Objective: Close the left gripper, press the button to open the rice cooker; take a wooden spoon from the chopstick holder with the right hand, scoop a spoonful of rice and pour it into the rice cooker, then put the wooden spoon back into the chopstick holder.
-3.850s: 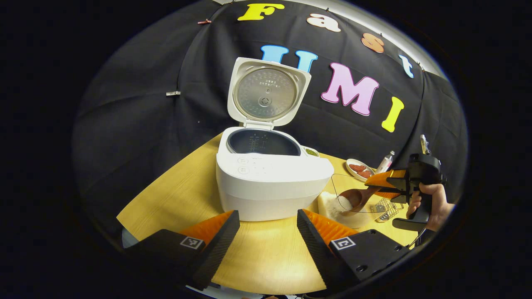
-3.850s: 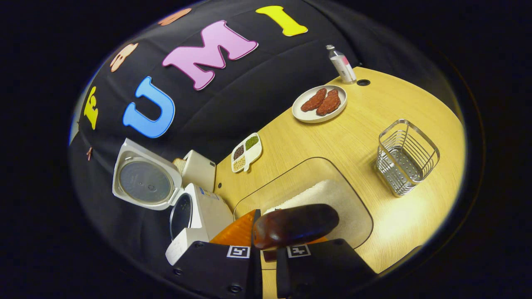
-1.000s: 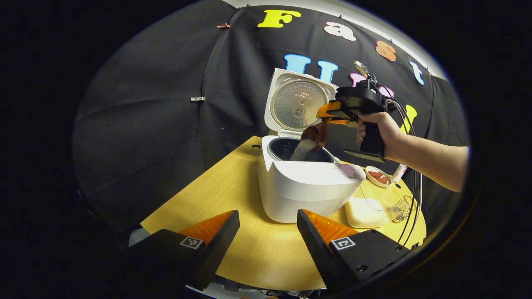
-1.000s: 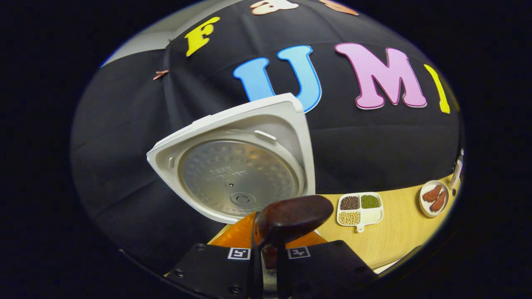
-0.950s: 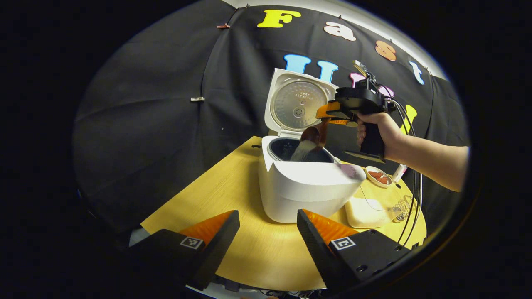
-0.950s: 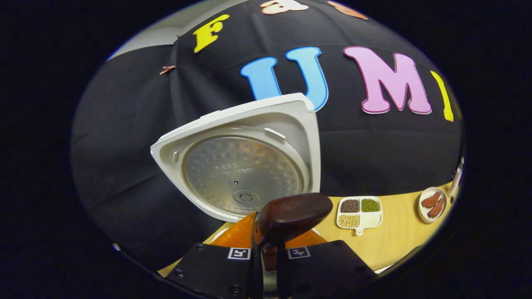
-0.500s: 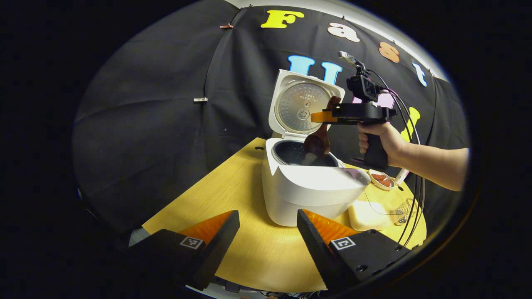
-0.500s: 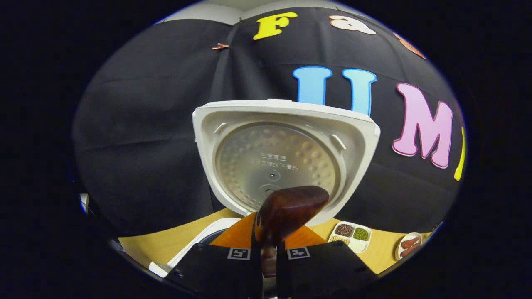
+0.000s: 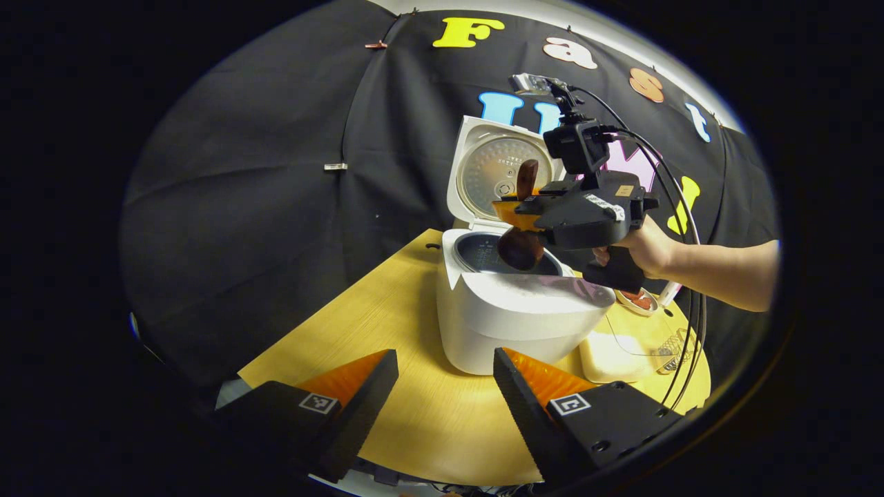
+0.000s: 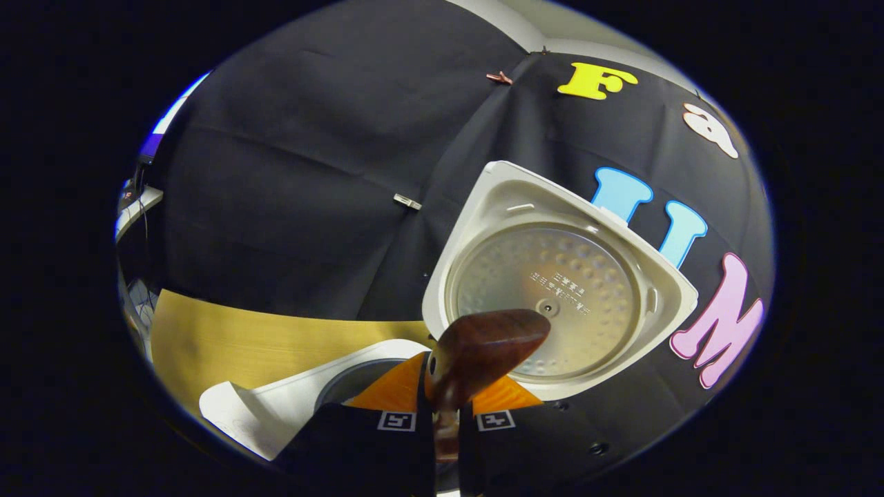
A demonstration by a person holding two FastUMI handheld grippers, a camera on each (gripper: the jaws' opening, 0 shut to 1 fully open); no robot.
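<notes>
The white rice cooker (image 9: 525,314) stands on the wooden table with its lid (image 9: 498,169) raised and its dark inner pot (image 9: 483,252) showing. A hand holds my right gripper (image 9: 512,210) above the pot, shut on the dark wooden spoon (image 9: 519,248). The spoon's bowl hangs low over the pot's rim and its handle end points up. No rice is falling from it. In the right gripper view, the spoon's rounded end (image 10: 492,343) sticks up between the shut fingers of my right gripper (image 10: 446,408), in front of the lid (image 10: 552,290). My left gripper (image 9: 445,386) stands open near the table's front edge, holding nothing.
To the right of the cooker sits a clear box of rice (image 9: 608,348). Beyond the box are the wire chopstick holder (image 9: 673,342), a small plate of red food (image 9: 637,301) and a bottle (image 9: 668,293). Black cables (image 9: 690,276) hang from the right gripper.
The right gripper has swung left and turned over the pot, so the spoon now stands nearly upright. The stream of rice has stopped. My left gripper has stayed open and still.
</notes>
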